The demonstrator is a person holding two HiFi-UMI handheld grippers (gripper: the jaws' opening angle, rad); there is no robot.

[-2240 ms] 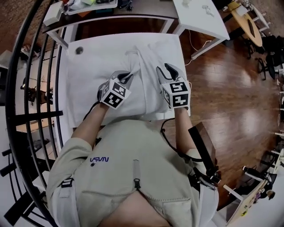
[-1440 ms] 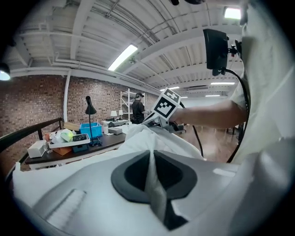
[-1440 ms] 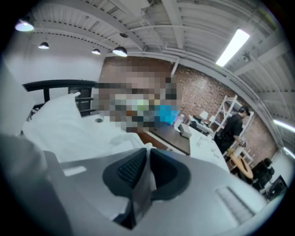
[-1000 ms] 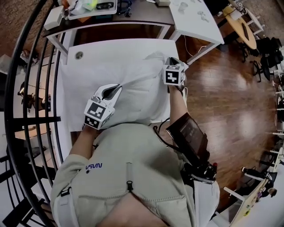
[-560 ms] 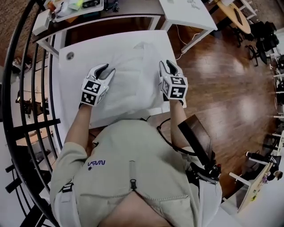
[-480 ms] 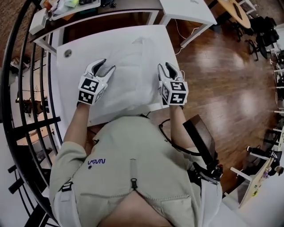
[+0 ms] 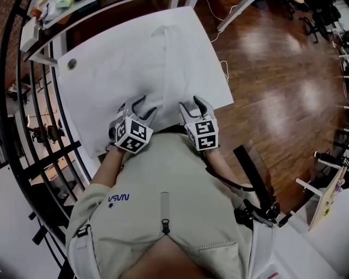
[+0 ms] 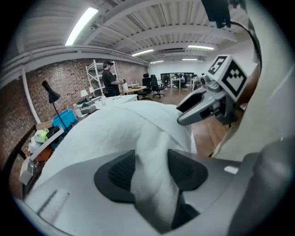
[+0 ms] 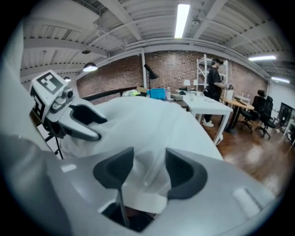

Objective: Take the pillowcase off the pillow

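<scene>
The pillow (image 7: 158,60) in its white pillowcase lies flat on the white table (image 7: 87,76). Both grippers sit at its near edge, close to my body. My left gripper (image 7: 144,108) has just been opening its jaws, and a fold of pillowcase (image 8: 150,138) lies between the pads (image 8: 120,171). My right gripper (image 7: 194,104) has also just been opening, and the pillowcase's edge (image 9: 146,184) lies loose between its pads (image 9: 180,171). Each gripper shows in the other's view: the right gripper (image 8: 203,103) and the left gripper (image 9: 73,119). Neither grips the fabric.
A black railing (image 7: 32,109) runs along the table's left side. Wooden floor (image 7: 272,82) with a white cable (image 7: 223,68) lies to the right. A cluttered desk (image 7: 49,11) stands beyond. A person (image 9: 215,73) stands far off by shelves.
Both grippers have come in from the pillow's left and right sides to its near edge and now sit close together. Their jaws stand wider, with fabric between them.
</scene>
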